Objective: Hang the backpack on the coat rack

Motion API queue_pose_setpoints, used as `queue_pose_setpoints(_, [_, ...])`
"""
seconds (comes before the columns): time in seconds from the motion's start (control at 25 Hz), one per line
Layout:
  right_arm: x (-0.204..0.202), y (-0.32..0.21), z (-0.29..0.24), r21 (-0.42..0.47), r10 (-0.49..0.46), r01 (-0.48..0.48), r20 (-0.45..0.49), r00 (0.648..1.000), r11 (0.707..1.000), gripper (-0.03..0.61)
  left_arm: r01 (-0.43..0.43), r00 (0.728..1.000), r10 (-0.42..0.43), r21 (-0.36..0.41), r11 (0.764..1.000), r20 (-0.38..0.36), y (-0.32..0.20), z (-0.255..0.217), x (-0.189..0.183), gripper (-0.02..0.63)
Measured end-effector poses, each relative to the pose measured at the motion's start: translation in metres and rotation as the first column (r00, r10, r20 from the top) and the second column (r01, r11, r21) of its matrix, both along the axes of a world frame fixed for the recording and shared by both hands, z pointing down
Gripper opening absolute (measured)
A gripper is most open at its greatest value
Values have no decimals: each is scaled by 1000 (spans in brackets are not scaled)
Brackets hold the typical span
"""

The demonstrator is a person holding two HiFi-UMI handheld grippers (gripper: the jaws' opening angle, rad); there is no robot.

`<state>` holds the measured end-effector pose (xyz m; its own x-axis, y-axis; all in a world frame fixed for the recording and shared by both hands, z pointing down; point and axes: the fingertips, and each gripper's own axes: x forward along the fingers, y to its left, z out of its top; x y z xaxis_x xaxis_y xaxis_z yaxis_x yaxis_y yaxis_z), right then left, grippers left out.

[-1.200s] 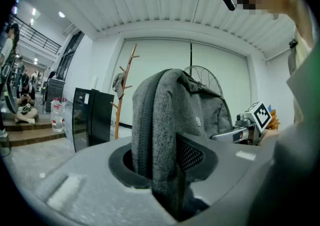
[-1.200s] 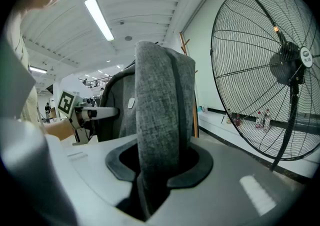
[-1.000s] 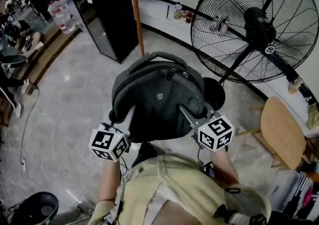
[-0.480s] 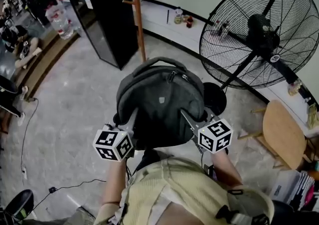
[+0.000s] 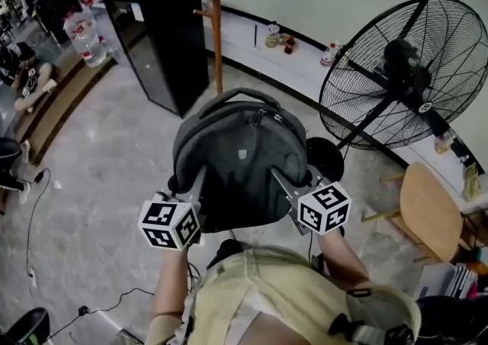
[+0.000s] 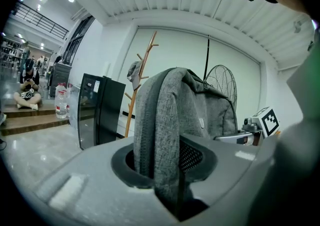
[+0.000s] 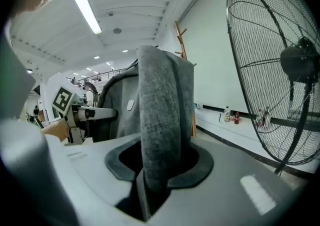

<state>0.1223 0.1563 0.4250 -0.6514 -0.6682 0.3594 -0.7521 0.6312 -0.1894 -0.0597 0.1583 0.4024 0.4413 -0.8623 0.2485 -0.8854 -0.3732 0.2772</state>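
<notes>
Jaws on backpack (image 5: 240, 156); coat rack (image 5: 217, 30) cropped.

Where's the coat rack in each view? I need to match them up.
Head view: coat rack at top centre, beyond the backpack.
Left gripper view: coat rack left of centre, between cabinet and strap.
Right gripper view: coat rack upper centre, poking out right of the strap.
Shared landmark: fan, right of the coat rack in all three.
</notes>
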Motion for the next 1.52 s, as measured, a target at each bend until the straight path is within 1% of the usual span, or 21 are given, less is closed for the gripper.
queue_pose_setpoints(0.24, [-37, -25, -5, 14, 21, -22, 28, 999, 1000, 124, 1, 999, -2, 24, 1000, 35, -25, -10, -37, 107])
queue_pose_setpoints(0.56, [-63, -62, -7, 32, 44, -45, 29, 999, 998, 125, -5, 999, 3, 35, 999, 50, -62, -13, -63, 107])
queue_pose_setpoints(0.76, [-64, -94, -2, 41, 40, -40, 13, 999, 998, 125, 15, 999, -16, 33, 999, 39, -90, -7, -64, 107])
queue_pose_setpoints(0.96, [-66, -129, 10, 30, 27, -28, 25, 999, 999, 126, 45, 997, -46, 18, 999, 59, -121, 2, -65, 107])
queue_pose_setpoints(1.28, [-68, -186, 14, 21, 21, -22, 41, 999, 1000, 127, 89, 991, -90, 8, 996, 98, -174, 2, -64, 107])
queue_pose_setpoints(1.52, [-60, -228, 9, 36, 17, -18, 28, 999, 999, 126, 103, 990, -104, 18, 995, 96, -213, -2, -56, 107])
